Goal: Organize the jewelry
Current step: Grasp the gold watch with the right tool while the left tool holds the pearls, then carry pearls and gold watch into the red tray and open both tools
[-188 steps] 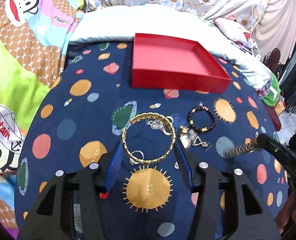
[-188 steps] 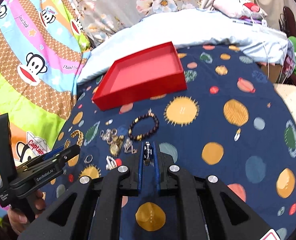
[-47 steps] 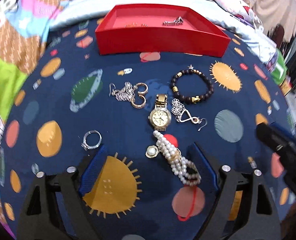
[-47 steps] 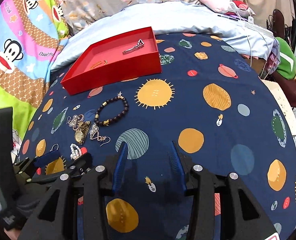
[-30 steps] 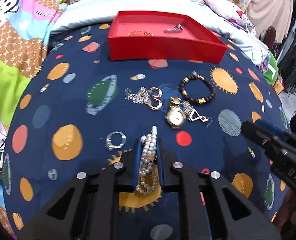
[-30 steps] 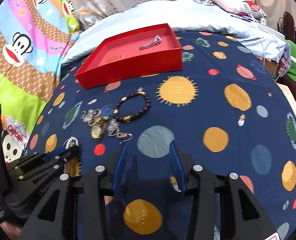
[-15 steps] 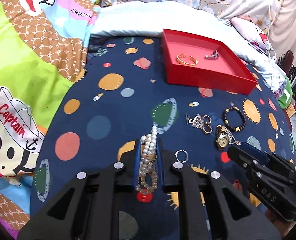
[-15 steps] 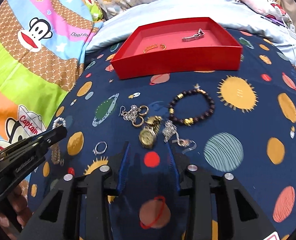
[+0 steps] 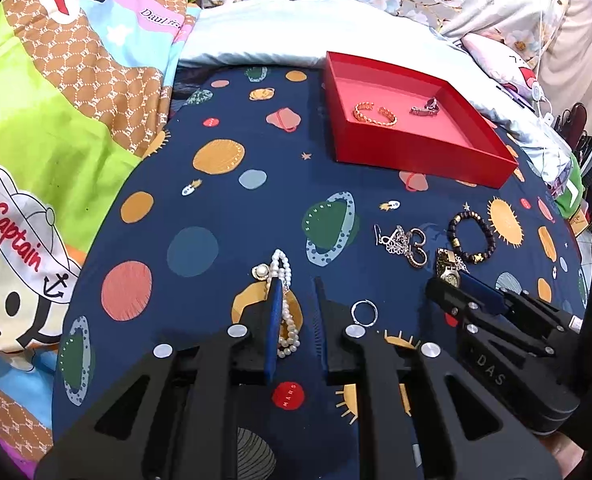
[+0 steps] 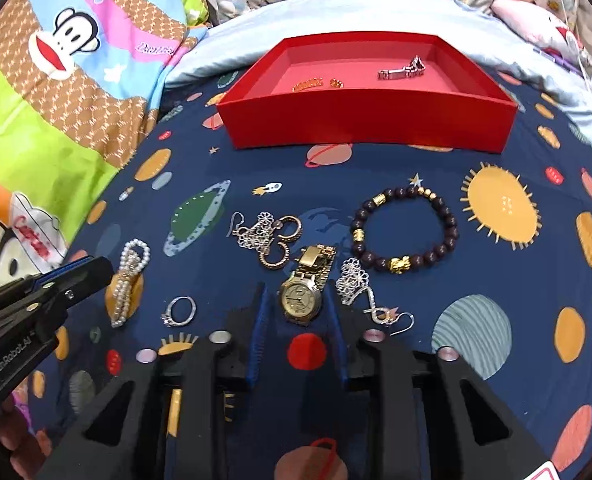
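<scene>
Your left fingers (image 9: 273, 320) clench the pearls (image 9: 285, 276). Your right fingers (image 10: 257, 328) have just been closing, with the watch (image 10: 300, 300) between them, not pinched yet. Both things are in front of the red box (image 10: 368, 128).

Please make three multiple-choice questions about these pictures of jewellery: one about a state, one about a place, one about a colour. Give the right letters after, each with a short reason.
1. The red tray is:
A. empty
B. holding jewellery
C. covered by a lid

2. Where does the gold watch lie?
A. in the tray
B. on the blue cloth
C. on a pillow

3. What colour is the small ring?
A. silver
B. red
C. black

Answers:
1 B: a gold bangle and a silver piece lie inside it.
2 B: it lies on the cloth, in front of the tray.
3 A: its band shines silver.
</scene>
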A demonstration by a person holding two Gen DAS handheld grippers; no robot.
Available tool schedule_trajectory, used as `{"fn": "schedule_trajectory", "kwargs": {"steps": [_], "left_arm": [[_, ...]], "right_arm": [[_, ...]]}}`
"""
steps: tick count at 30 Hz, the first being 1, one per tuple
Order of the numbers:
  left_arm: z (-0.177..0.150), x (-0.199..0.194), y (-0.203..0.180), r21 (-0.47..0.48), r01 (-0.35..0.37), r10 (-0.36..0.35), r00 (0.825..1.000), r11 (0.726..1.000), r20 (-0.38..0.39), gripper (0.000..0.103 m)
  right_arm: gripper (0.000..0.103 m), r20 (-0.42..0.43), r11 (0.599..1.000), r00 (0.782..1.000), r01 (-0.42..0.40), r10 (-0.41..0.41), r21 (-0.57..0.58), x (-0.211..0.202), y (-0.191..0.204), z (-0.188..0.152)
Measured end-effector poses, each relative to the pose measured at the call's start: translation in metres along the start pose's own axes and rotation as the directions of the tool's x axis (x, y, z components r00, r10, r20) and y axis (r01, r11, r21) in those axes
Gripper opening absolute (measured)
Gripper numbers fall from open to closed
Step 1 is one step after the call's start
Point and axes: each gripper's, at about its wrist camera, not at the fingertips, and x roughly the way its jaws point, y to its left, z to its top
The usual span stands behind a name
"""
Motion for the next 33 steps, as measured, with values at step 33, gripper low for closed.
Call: {"fn": "schedule_trajectory", "kwargs": {"steps": [33], "left_arm": [[0.005, -0.001, 0.004, -0.028, 0.080, -0.080, 0.997, 0.996, 0.009, 0.015]], "right_arm": [[0.021, 0.087, 0.993, 0.990, -0.110, 0.107, 0.031, -0.055, -0.006, 0.014]]}}
